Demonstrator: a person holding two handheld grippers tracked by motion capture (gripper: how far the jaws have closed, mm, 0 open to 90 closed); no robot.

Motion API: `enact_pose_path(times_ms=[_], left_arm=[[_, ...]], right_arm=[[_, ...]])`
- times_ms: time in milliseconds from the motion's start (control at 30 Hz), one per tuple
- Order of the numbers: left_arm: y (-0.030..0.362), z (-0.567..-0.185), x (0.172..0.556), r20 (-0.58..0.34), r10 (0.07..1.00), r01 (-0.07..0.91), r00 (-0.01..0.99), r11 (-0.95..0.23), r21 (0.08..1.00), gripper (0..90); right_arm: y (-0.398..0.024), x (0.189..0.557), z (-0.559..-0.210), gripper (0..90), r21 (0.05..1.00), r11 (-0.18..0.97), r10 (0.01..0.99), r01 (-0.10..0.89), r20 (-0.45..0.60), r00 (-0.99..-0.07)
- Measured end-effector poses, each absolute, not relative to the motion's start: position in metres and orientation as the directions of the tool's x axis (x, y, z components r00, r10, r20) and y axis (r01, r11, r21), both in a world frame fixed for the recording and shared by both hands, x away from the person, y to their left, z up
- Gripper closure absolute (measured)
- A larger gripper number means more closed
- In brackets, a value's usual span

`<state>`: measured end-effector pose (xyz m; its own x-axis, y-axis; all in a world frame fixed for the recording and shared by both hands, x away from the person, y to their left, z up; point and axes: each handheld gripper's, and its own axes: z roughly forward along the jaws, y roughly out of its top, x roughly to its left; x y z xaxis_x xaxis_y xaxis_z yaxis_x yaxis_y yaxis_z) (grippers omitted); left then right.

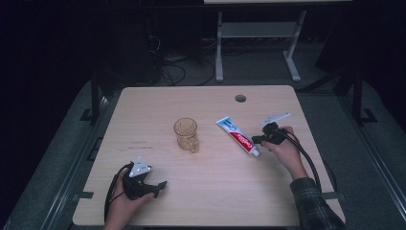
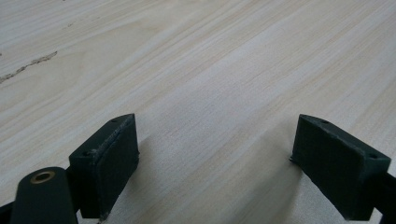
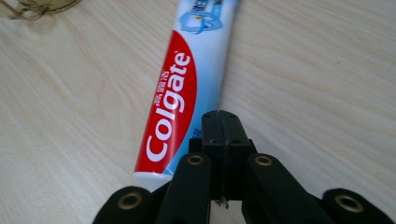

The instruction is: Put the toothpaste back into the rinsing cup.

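Two grippers sit over your pale wooden desk (image 1: pixel 206 191), which carries a round cable hole (image 1: pixel 240 98) near its far edge. Next in size, the amber glass cup (image 1: pixel 186 134) stands upright near the middle of the desk, well apart from both of your hands. To its right lies the Colgate toothpaste tube (image 1: pixel 238 136), flat on the wood and angled, its flat crimped end pointing away from you and its cap end toward your right hand. Your right gripper (image 1: pixel 258 140) is at that cap end; in the right gripper view its jaws are pressed together with no gap, just beside the tube's lower right edge, and you cannot tell from here whether they pinch any of the tube. Your left gripper (image 1: pixel 160 187) rests low over the near left part of the desk, and the left gripper view shows its jaws spread wide apart with only bare wood grain between them.
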<state>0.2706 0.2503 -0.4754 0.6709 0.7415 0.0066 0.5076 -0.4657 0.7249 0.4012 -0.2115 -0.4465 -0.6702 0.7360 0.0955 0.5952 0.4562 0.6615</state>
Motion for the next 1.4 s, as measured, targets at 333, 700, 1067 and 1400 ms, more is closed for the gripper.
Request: enact_pose_path(times_ms=[333, 700, 1067, 1400], left_arm=[[0.250, -0.475, 0.270, 0.007, 0.741, 0.508, 0.671, -0.466, 0.724, 13.4], [0.250, -0.475, 0.270, 0.008, 0.741, 0.507, 0.672, -0.467, 0.724, 13.4], [0.250, -0.475, 0.270, 0.008, 0.735, 0.503, 0.679, -0.472, 0.724, 13.4], [0.250, -0.475, 0.270, 0.008, 0.731, 0.502, 0.683, -0.477, 0.721, 13.4]], right_arm=[[-0.204, 0.396, -0.446, 89.8, 0.661, 0.476, 0.717, 0.581, 0.090, -0.691], [-0.205, 0.395, -0.438, 83.5, 0.678, 0.430, 0.746, 0.596, 0.105, -0.657], [-0.189, 0.408, -0.415, 60.3, 0.647, 0.419, 0.769, 0.637, 0.119, -0.628], [-0.177, 0.425, -0.404, 52.7, 0.642, 0.415, 0.773, 0.645, 0.125, -0.622]])
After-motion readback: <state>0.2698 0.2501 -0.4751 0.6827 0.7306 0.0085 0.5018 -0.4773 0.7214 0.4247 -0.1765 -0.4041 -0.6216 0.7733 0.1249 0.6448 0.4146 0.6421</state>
